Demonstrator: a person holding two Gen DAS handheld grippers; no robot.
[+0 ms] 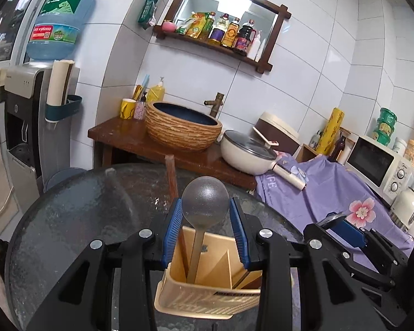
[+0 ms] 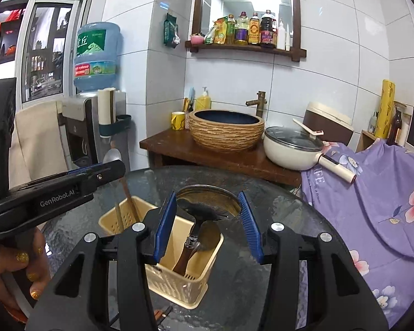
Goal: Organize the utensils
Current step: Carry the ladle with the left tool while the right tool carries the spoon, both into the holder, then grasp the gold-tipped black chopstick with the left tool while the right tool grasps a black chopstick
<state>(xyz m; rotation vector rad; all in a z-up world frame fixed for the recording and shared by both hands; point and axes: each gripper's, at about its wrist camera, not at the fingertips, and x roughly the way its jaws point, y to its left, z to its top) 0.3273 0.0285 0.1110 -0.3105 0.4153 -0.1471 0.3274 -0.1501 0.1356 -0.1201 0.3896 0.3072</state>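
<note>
With both grippers' fingers spread, the left gripper (image 1: 205,230) straddled a spoon (image 1: 205,205) in the caddy (image 1: 204,300), apparently just released; withdrawal seemed next.

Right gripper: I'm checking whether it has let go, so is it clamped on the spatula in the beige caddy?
No: the right gripper has its jaws spread wide, and the spatula stands free in the caddy between them.

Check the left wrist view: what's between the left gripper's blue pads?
Left wrist view: the spoon stands bowl-up between the pads of the left gripper, handle down in the beige caddy. Whether the pads touch it is unclear.
</note>
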